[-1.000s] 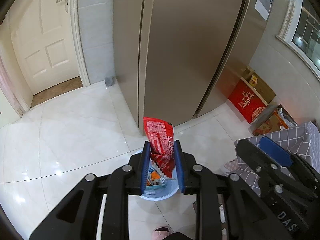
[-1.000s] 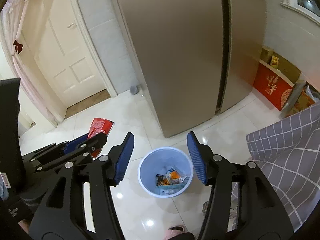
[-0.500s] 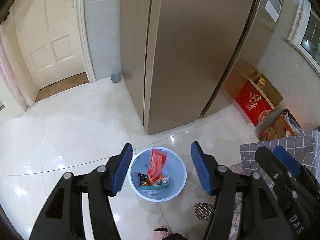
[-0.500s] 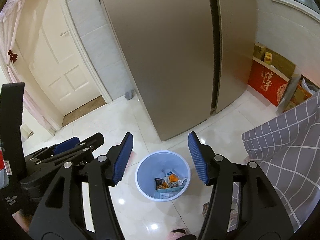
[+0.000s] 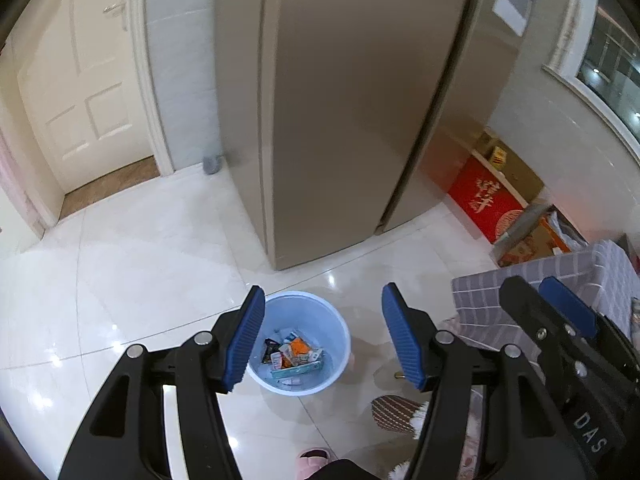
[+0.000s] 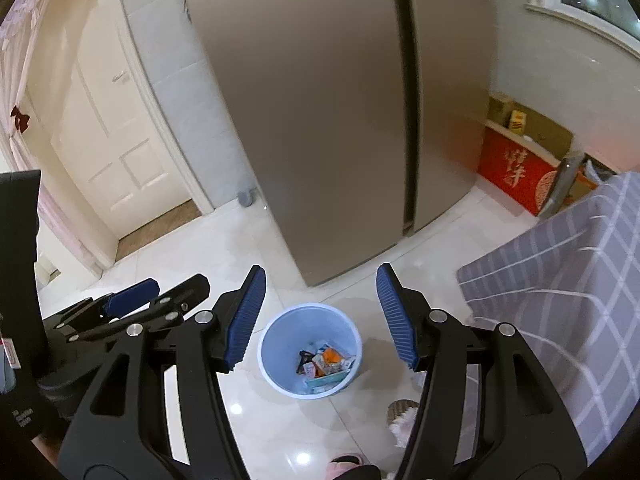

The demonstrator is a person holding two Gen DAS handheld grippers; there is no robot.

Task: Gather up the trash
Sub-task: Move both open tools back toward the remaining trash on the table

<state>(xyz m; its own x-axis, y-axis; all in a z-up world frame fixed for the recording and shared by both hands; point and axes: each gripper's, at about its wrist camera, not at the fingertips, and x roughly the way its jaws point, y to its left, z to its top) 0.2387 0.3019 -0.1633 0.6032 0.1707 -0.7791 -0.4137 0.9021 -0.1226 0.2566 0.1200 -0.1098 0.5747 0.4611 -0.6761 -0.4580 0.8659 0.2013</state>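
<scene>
A light blue trash bin (image 5: 340, 328) stands on the white tile floor and also shows in the right wrist view (image 6: 280, 340). Several wrappers (image 5: 294, 354) lie in its bottom (image 6: 324, 364). My left gripper (image 5: 322, 336) is open and empty, high above the bin. My right gripper (image 6: 320, 316) is open and empty, also above the bin. The right gripper shows at the right of the left wrist view (image 5: 560, 320); the left gripper shows at the left of the right wrist view (image 6: 132, 304). The red wrapper is not visible as a separate item.
A tall bronze fridge (image 5: 348, 100) stands just behind the bin. A grey checked cloth (image 6: 560, 280) covers a table at the right. Red and cardboard boxes (image 5: 488, 200) sit by the right wall. A white door (image 5: 80, 88) is at the left. Slippers (image 5: 394, 412) lie by the bin.
My left gripper opened and let go of the red wrapper, which fell into the bin. Both grippers have risen a little. The right gripper stayed open.
</scene>
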